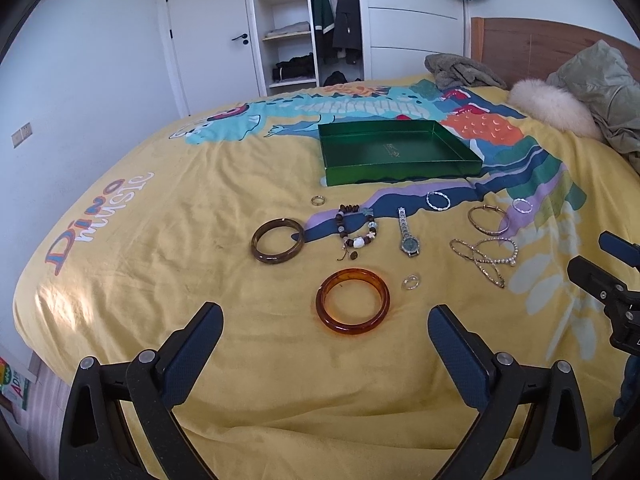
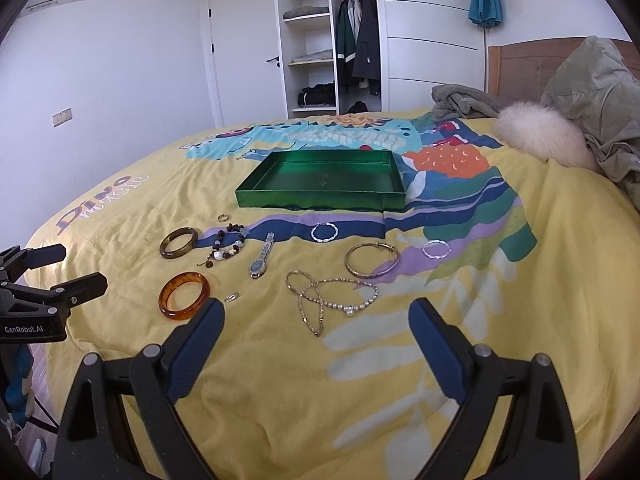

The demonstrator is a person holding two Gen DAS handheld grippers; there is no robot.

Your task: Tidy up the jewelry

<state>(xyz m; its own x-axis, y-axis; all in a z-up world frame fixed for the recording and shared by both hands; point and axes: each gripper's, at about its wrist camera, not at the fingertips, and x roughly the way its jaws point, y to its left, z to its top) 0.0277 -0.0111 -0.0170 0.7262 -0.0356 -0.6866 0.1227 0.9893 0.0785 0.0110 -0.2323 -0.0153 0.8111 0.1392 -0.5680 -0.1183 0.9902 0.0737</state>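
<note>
An empty green box [image 1: 394,152] [image 2: 320,184] sits on the yellow bedspread. In front of it lie an amber bangle [image 1: 352,301] [image 2: 184,295], a brown bangle [image 1: 277,239] [image 2: 179,242], a beaded bracelet [image 1: 357,232] [image 2: 228,245], a watch [image 1: 409,237] [image 2: 262,257], chains [image 1: 482,258] [image 2: 330,298], a gold bangle [image 1: 489,219] [image 2: 372,260], silver hoops [image 1: 438,201] [image 2: 324,233] and small rings [image 1: 411,282] [image 2: 233,297]. My left gripper [image 1: 325,322] is open just before the amber bangle. My right gripper [image 2: 317,316] is open before the chains.
A fur-trimmed jacket [image 1: 592,92] and a grey towel [image 1: 460,70] lie at the headboard end on the right. An open wardrobe [image 1: 308,20] and a door stand behind the bed. The bed's left edge drops to the floor.
</note>
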